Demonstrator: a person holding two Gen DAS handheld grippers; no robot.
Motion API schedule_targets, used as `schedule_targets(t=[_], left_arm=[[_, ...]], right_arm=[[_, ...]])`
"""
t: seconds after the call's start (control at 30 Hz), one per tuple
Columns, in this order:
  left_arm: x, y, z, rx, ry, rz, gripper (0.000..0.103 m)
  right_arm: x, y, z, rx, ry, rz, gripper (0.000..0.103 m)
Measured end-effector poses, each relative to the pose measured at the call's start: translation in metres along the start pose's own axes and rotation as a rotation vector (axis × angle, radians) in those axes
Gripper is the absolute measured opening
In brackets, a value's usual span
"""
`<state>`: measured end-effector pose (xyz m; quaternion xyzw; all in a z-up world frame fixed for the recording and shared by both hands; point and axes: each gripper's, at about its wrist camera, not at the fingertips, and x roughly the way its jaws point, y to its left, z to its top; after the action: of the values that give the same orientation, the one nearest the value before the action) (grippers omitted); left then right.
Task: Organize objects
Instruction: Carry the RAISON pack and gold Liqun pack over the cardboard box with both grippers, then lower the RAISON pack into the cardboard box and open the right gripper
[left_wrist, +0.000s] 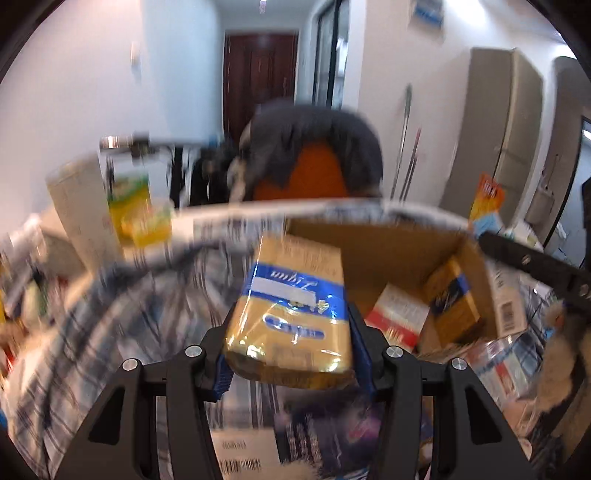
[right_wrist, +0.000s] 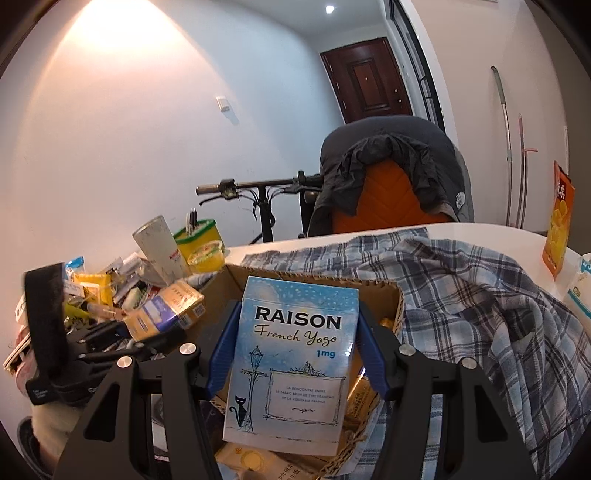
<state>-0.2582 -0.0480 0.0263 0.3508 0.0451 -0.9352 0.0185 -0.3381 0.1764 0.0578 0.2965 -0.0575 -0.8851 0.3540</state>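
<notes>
Two views from cameras mounted on hand-held grippers, both looking across a cluttered white table (right_wrist: 480, 227) toward a hallway with a dark red door (right_wrist: 369, 79).

In the left wrist view, which is blurred, the left gripper (left_wrist: 290, 354) holds a yellow pack with a blue band (left_wrist: 295, 302) between its blue pads, one pad pressed on each side. The pack hangs above the table, just left of an open cardboard box (left_wrist: 399, 247). Inside that box lie a red and white pack (left_wrist: 399, 317) and another yellow and blue pack (left_wrist: 452, 295), leaning against the right wall. A blue and white plaid cloth (left_wrist: 122, 314) is spread on the table to the left.

In the right wrist view, the right gripper (right_wrist: 295, 354) clamps a pale blue box printed "RAISON French Yogo" (right_wrist: 295, 365), upright, with its pads against both long edges. It is held over the near part of the same cardboard box. The plaid cloth lies to the right of the box. To the left sits a heap of small items, with a tall grey can (right_wrist: 160, 247) and a yellow and green tub (right_wrist: 201, 245) at the far left. An orange carton (right_wrist: 559, 221) stands at the far right edge.

Beyond the table, an orange chair (right_wrist: 376, 199) has a dark grey jacket (right_wrist: 399, 147) draped over it, with bicycle handlebars (right_wrist: 258, 184) to its left.
</notes>
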Motion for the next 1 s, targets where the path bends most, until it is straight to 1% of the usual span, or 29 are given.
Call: schedule_targets(t=[0.07, 0.1, 0.2, 0.3, 0.4, 0.5, 0.6, 0.7, 0.83, 0.93, 0.97, 1.0], left_arm=[[-0.003, -0.001, -0.001, 0.011, -0.019, -0.007, 0.054], [-0.005, -0.002, -0.002, 0.017, -0.016, -0.011, 0.054], [-0.008, -0.005, -0.009, 0.005, 0.03, -0.074, 0.054], [-0.014, -0.01, -0.013, 0.018, 0.046, -0.083, 0.054], [-0.015, -0.009, -0.016, 0.008, 0.055, -0.098, 0.054], [-0.017, -0.01, -0.016, 0.008, 0.046, -0.102, 0.054], [-0.021, -0.014, -0.016, 0.029, 0.0, -0.076, 0.054], [-0.028, -0.016, -0.015, 0.034, -0.05, -0.069, 0.054], [-0.039, -0.012, -0.011, 0.011, -0.12, -0.074, 0.054], [-0.049, -0.008, -0.008, -0.013, -0.179, -0.08, 0.054], [-0.052, -0.007, -0.007, -0.022, -0.2, -0.083, 0.054], [-0.054, -0.006, -0.006, -0.025, -0.211, -0.083, 0.054]], right_arm=[[0.0, -0.001, 0.0, -0.002, 0.006, 0.001, 0.059], [0.0, -0.001, -0.001, -0.005, 0.003, -0.004, 0.059], [0.0, -0.001, -0.001, -0.025, 0.003, -0.036, 0.059], [0.004, -0.002, -0.002, -0.035, 0.015, -0.055, 0.059], [0.007, -0.008, -0.002, -0.045, 0.019, -0.099, 0.058], [0.005, -0.015, 0.0, -0.007, 0.001, -0.063, 0.058], [0.0, -0.011, 0.001, -0.03, -0.017, -0.082, 0.058], [-0.005, -0.005, 0.002, -0.04, -0.036, -0.066, 0.057], [-0.01, 0.001, 0.003, -0.051, -0.048, -0.054, 0.056], [-0.012, 0.003, 0.004, -0.054, -0.06, -0.063, 0.057], [-0.014, 0.003, 0.004, -0.051, -0.071, -0.071, 0.061], [-0.015, 0.003, 0.004, -0.048, -0.078, -0.075, 0.069]])
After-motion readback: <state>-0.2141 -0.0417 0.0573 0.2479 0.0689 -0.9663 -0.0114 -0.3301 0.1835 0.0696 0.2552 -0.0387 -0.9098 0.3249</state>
